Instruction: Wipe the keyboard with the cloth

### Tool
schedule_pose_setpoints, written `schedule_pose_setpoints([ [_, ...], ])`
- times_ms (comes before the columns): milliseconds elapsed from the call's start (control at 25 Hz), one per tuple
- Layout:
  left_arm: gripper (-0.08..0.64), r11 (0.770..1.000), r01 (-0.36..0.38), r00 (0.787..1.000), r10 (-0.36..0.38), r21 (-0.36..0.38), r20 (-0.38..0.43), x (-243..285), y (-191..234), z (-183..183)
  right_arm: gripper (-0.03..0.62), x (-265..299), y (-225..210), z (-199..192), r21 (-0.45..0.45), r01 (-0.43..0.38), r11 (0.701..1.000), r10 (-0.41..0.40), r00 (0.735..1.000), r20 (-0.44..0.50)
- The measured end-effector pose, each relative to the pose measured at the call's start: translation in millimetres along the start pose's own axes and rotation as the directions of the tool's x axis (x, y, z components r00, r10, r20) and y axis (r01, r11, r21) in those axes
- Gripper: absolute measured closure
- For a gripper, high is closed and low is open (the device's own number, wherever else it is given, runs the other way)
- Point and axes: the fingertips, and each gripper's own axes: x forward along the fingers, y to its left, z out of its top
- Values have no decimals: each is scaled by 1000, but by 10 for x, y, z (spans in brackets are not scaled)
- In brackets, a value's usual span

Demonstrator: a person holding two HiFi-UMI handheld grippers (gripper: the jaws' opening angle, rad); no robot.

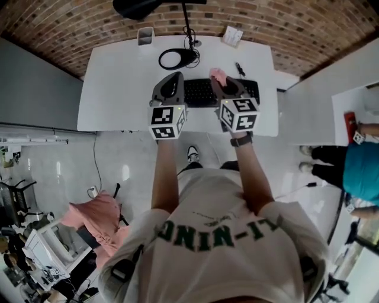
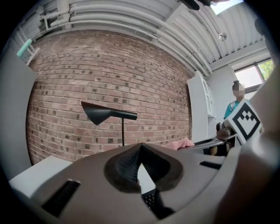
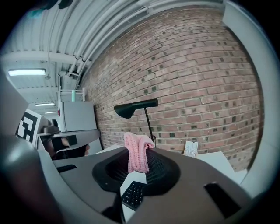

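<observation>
A black keyboard [image 1: 201, 93] lies on the white desk [image 1: 118, 89], and both grippers hover over it. My right gripper [image 1: 222, 81] is shut on a pink cloth [image 1: 217, 74], above the keyboard's right half. In the right gripper view the cloth [image 3: 137, 156] hangs folded from the closed tips [image 3: 141, 146], with keyboard keys [image 3: 133, 194] below. My left gripper [image 1: 171, 77] sits over the keyboard's left end. In the left gripper view its jaws [image 2: 141, 148] meet at the tip with nothing between them, and a few keys [image 2: 150, 200] show under them.
A black desk lamp has its round base [image 1: 176, 58] behind the keyboard, its head [image 1: 136, 7] overhanging. A pen cup [image 1: 145, 35], a white card [image 1: 233, 36] and a small black item [image 1: 239, 69] lie at the back. A person [image 1: 355, 171] stands at the right.
</observation>
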Motion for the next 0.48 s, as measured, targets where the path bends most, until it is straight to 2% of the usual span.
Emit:
schedule_pose_setpoints([
  [160,568,999,36,999,-37,-16,-15,173,205,-155,537,222,22,-169,11,27,1000,-26,998,-52],
  [480,568,997,76,994,-79,-32,-76,387,318,-601,537,587,5,-614,71,2,997,11,984,-180],
])
